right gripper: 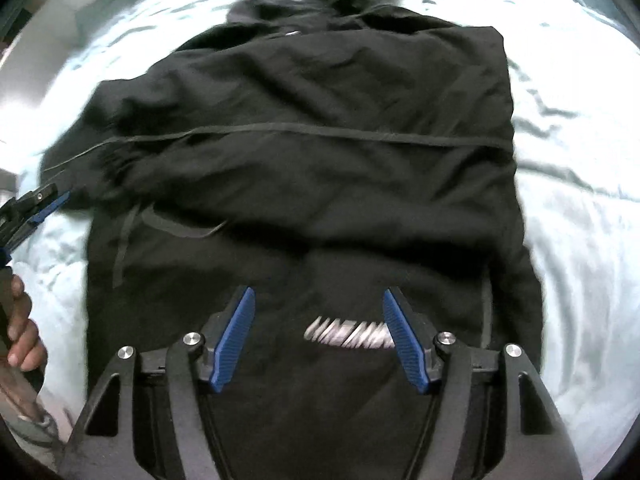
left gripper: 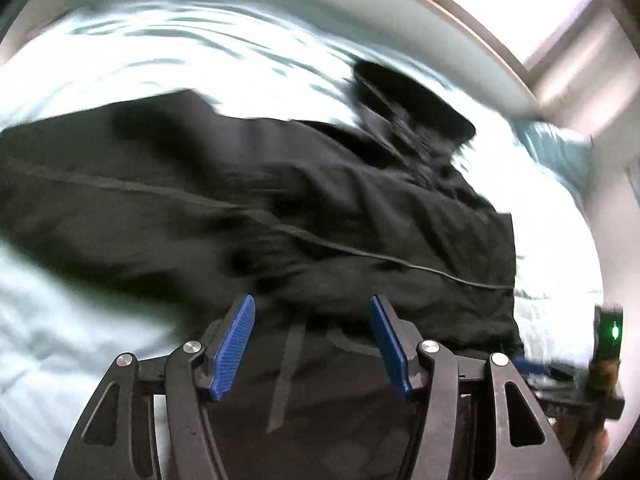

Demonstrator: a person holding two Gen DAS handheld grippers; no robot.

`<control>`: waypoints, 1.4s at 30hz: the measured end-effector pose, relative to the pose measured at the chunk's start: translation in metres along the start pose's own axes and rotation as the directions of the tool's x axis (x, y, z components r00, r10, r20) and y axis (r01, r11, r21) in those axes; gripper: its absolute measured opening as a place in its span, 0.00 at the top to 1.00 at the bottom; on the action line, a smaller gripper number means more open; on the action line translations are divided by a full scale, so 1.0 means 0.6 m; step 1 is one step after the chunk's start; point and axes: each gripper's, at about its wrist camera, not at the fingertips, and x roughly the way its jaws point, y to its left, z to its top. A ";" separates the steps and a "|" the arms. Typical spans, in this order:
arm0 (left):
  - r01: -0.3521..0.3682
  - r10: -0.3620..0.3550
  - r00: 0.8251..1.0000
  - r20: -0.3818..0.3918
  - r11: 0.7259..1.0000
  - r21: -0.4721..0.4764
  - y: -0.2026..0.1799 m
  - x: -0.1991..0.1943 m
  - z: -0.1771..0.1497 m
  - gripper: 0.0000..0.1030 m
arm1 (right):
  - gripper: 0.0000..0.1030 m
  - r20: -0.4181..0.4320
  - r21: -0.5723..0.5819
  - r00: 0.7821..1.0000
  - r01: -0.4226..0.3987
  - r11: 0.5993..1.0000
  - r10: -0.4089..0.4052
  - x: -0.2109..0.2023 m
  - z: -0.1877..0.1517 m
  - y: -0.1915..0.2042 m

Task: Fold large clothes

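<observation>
The large black hooded sweatshirt lies on the pale blue bed sheet, apparently sleeves folded inward, bottom fold remaining, beneath both wide-open, empty hand-held grippers.

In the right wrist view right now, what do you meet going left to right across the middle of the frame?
Person's hand and the left gripper at the left edge → pale bedsheet → black hooded garment filling the centre → bedsheet again on the right.
</observation>
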 end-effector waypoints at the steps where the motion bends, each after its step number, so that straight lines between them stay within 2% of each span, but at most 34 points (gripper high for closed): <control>1: -0.021 0.021 1.000 0.016 0.999 -0.036 0.037 -0.028 -0.003 0.41 | 0.32 -0.005 0.001 1.000 -0.011 1.000 0.011 -0.004 -0.014 0.019; 3: -0.049 0.055 0.997 0.051 0.992 -0.114 0.120 -0.081 -0.005 0.41 | 0.32 -0.018 -0.005 1.000 -0.018 1.000 0.018 0.000 -0.081 0.060; 6: -0.078 0.098 0.991 0.085 0.973 -0.218 0.247 -0.144 0.003 0.41 | 0.32 -0.037 -0.015 0.999 -0.030 0.999 0.029 0.003 -0.117 0.109; 10: -0.085 0.133 0.982 0.132 0.944 -0.318 0.400 -0.188 0.039 0.40 | 0.32 -0.033 -0.041 0.999 -0.021 0.999 0.020 0.011 -0.166 0.206; 15: 0.009 0.054 0.991 0.126 0.891 -0.454 0.576 -0.184 0.102 0.39 | 0.32 -0.034 -0.030 0.999 -0.002 1.000 0.001 0.007 -0.186 0.313; 19: 0.066 -0.016 0.995 0.098 0.841 -0.537 0.662 -0.146 0.142 0.39 | 0.32 -0.031 -0.019 0.999 0.016 1.000 -0.017 -0.003 -0.182 0.371; 23: 0.090 -0.059 0.996 0.071 0.805 -0.587 0.706 -0.093 0.165 0.39 | 0.32 -0.027 -0.102 0.997 0.070 0.992 -0.073 -0.005 -0.153 0.419; 25: 0.093 -0.063 0.996 0.071 0.785 -0.613 0.715 -0.069 0.168 0.39 | 0.32 -0.038 -0.119 0.996 0.082 0.989 -0.087 -0.002 -0.132 0.427; 27: 0.074 -0.034 0.997 0.076 0.774 -0.628 0.721 -0.045 0.171 0.39 | 0.32 -0.054 -0.124 0.996 0.065 0.990 -0.072 0.006 -0.107 0.430; 31: 0.060 0.001 0.995 0.096 0.776 -0.628 0.727 -0.014 0.172 0.40 | 0.32 -0.097 -0.146 0.992 0.060 0.987 -0.075 0.037 -0.076 0.435; 32: 0.064 0.011 0.993 0.117 0.783 -0.619 0.725 -0.012 0.172 0.40 | 0.32 -0.105 -0.150 0.992 0.056 0.987 -0.073 0.043 -0.075 0.434; 33: 0.063 0.026 0.990 0.138 0.794 -0.605 0.720 -0.011 0.173 0.50 | 0.32 -0.117 -0.157 0.990 0.054 0.986 -0.073 0.051 -0.073 0.432; 34: 0.065 0.034 0.987 0.155 0.806 -0.588 0.716 -0.016 0.173 0.72 | 0.32 -0.125 -0.159 0.989 0.057 0.986 -0.077 0.058 -0.072 0.428; 35: 0.072 0.032 0.985 0.170 0.819 -0.570 0.711 -0.020 0.175 0.80 | 0.32 -0.131 -0.154 0.988 0.060 0.986 -0.081 0.064 -0.071 0.423; 37: 0.063 0.053 0.979 0.198 0.841 -0.537 0.689 -0.038 0.177 0.85 | 0.32 -0.148 -0.131 0.987 0.046 0.990 -0.065 0.074 -0.069 0.409; 39: 0.054 0.071 0.968 0.241 0.878 -0.476 0.650 -0.072 0.184 0.87 | 0.32 -0.152 -0.108 0.987 0.036 0.993 -0.053 0.079 -0.069 0.394; 42: 0.066 0.053 0.955 0.293 0.922 -0.380 0.581 -0.115 0.201 0.87 | 0.32 -0.146 -0.073 0.989 0.020 0.997 -0.030 0.081 -0.068 0.369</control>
